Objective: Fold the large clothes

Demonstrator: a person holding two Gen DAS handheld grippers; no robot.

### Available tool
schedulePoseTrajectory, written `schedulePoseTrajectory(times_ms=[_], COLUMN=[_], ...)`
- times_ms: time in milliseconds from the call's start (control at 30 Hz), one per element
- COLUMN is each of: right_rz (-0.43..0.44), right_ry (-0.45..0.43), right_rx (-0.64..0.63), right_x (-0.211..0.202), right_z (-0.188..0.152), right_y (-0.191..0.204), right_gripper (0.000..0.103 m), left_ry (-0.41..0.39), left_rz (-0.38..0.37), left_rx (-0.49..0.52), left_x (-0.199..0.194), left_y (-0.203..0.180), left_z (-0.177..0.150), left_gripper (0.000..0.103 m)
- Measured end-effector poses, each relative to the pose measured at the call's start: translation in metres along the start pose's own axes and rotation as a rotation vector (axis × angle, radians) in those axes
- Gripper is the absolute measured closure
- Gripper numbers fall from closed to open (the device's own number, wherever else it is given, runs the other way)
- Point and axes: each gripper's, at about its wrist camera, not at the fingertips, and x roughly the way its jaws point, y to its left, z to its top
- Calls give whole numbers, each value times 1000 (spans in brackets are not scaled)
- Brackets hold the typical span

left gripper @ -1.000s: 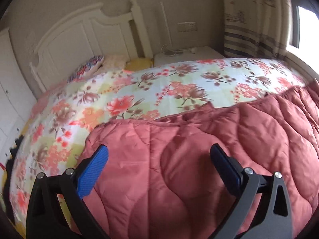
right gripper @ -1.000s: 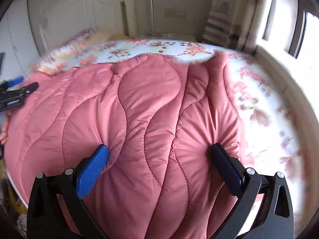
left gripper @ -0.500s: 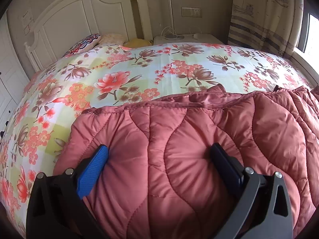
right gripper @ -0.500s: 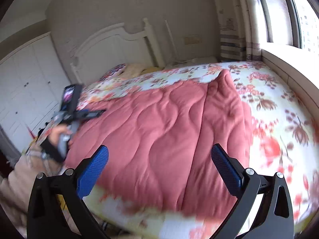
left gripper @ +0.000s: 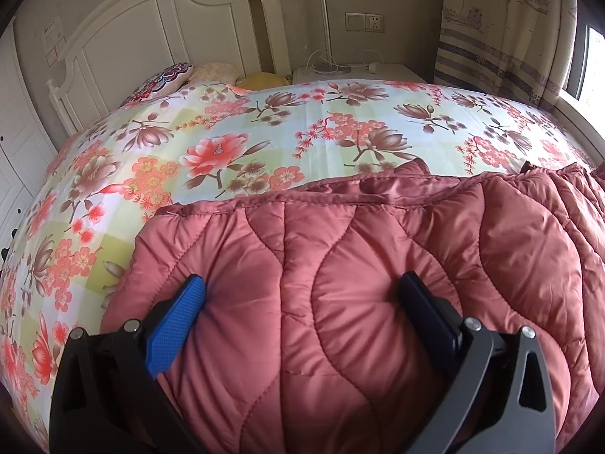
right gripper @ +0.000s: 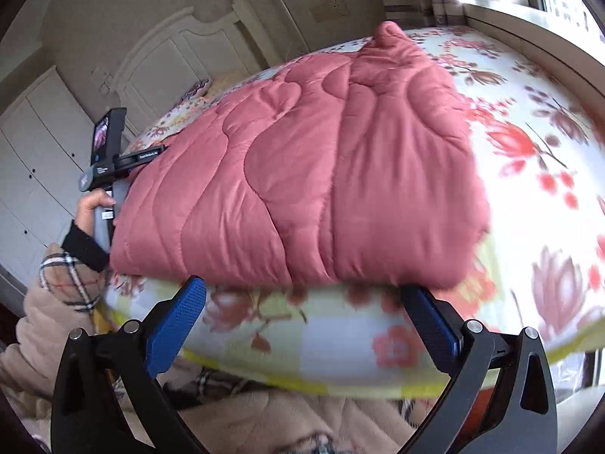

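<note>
Near the bed's [right gripper: 340,344] front edge, the folded quilt [right gripper: 302,174] was pressed by the left claw [left gripper: 302,295], spread and gripping nothing; the right claw [right gripper: 302,302], likewise released, was held clear. Flattening evenly was judged best.

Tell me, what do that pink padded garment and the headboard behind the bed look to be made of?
The pink padded garment looks like a smooth synthetic shell, perhaps nylon or polyester, over soft filling: it has a slight sheen and puffs between wavy stitch lines. The headboard looks like wood painted matte cream, with raised panels, though that is uncertain.
</note>
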Motion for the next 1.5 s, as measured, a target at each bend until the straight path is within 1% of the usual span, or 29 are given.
schedulePoseTrajectory(times_ms=[100,167,233,267,333,400,467,500,533,600,633,667,700,733,867,900,967,1000,1067,1100,1133,1167,1200,1233,1267,1300,1367,1433,1500], right_rz=[33,43,31,24,35,59,120,136,156,220,236,229,185,163,176,187,197,193,141,126,127,137,145,164,182,191,202,181,190], right_ry=[-58,-66,-41,-38,-47,-59,-89,-92,-75,-16,6,17,-4,-35,-194,-208,-213,-212,-220,-238,-256,-264,-265,-265,-265,-279,-307,-355,-389], right_rx=[146,210,180,153,153,209,294,328,338,289,249,211,181,187,448,488,478,433,311,283,276,304,347,406,442,452,419,327,284], right_x=[12,15,15,14,13,13,16,16,18,27,30,33,33,32,24,26,30,33,37,34,34,35,37,40,41,41,36,23,8], right_z=[14,20,21,19,18,19,23,24,24,26,26,24,25,26,37,39,43,44,45,45,46,47,47,46,43,40,38,37,37], right_y=[-8,-11,-5,-4,-5,-10,-17,-25,-22,-6,5,15,23,23,-19,-25,-19,-9,14,15,14,7,-3,-15,-24,-27,-23,-10,-4], right_gripper=[4,4,4,4,4,4,4,4,4,4,4,4,4,5,6,6,6,5,6,6,7,15,19,28,40,44,58,64,67], left_ry=[4,6,7,6,6,7,9,7,9,12,13,14,14,13,14,14,14,14,13,12,11,11,11,12,11,11,9,5,-6], left_rz=[2,-2,-3,0,1,3,5,0,-4,-8,-9,-9,-8,-9,-11,-9,0,2,5,7,11,15,20,25,29,34,41,50,68], left_rx=[-5,-11,-10,-9,-9,-9,-8,-9,-11,-15,-16,-16,-16,-15,-15,-15,-20,-23,-26,-29,-32,-37,-44,-51,-57,-59,-56,-50,-35], left_x=[2,3,3,3,3,3,3,3,3,4,5,6,6,6,6,6,7,8,7,7,7,6,6,6,6,6,4,3,0], left_y=[1,3,3,2,2,2,2,3,3,3,2,2,2,3,2,3,3,3,2,3,3,3,4,4,5,4,3,1,-5], left_z=[0,1,1,1,1,1,1,1,1,1,1,1,1,2,2,2,2,2,2,2,2,2,2,2,2,3,2,2,1], left_gripper=[2,2,2,2,2,2,2,2,2,2,2,2,2,2,2,2,2,2,2,2,2,2,2,2,2,2,2,2,2])
